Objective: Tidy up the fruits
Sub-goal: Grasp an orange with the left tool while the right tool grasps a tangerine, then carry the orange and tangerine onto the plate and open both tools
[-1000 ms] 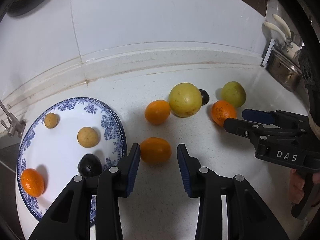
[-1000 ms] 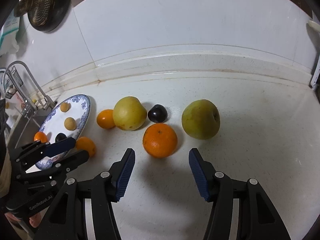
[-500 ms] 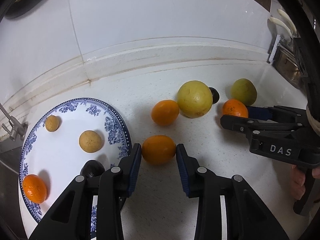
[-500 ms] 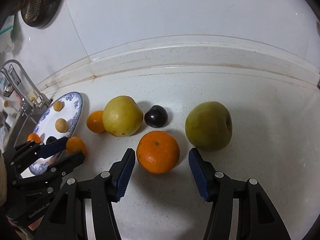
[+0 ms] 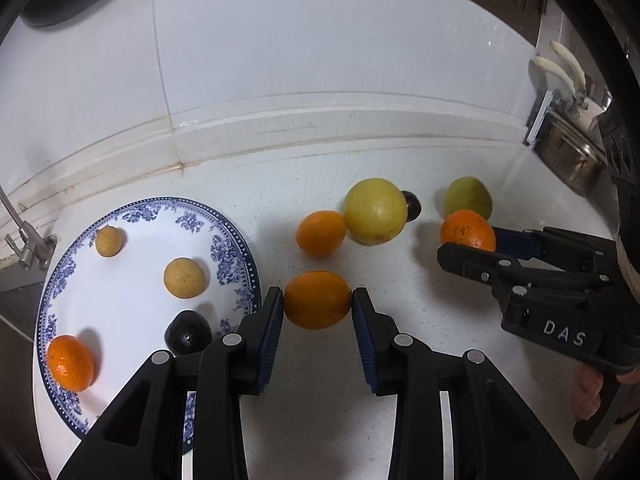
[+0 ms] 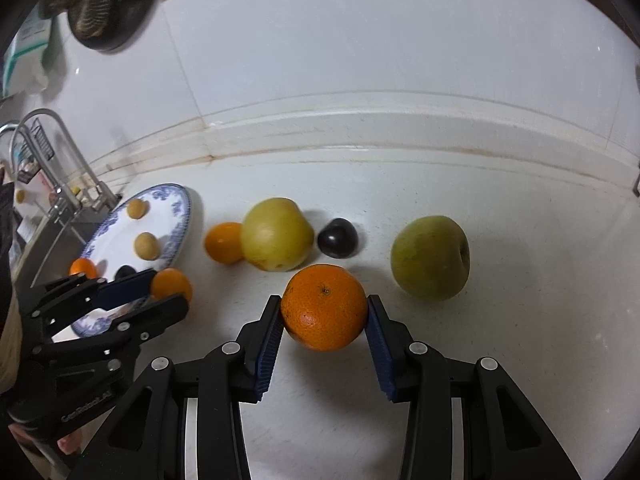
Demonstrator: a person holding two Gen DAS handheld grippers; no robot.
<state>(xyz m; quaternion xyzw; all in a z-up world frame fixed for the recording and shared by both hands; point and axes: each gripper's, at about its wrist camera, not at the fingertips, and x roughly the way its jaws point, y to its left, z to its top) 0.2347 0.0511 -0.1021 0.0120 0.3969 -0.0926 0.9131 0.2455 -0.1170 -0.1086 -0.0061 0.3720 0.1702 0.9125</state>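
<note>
The left gripper has its jaws pinched on a small orange, both blue pads touching its sides, and the fruit sits on the white worktop just beside the rim of a blue-patterned plate. The right gripper has just been closing its jaws, and they now clamp a larger orange with a pad against each flank, low over the worktop. Just beyond the left gripper's orange lies another small orange, touching a big yellow pear; a dark plum sits close behind the pear, and a greenish pear lies apart on the far right, near the clamped large orange. The plate holds four fruits: two small tan round fruits toward its middle and far side, a dark plum near its front edge beside the left pad, and a small orange by its left rim. A steel tap stands past the plate at the left, and a steel pot sits at the far right against the tiled wall.
</note>
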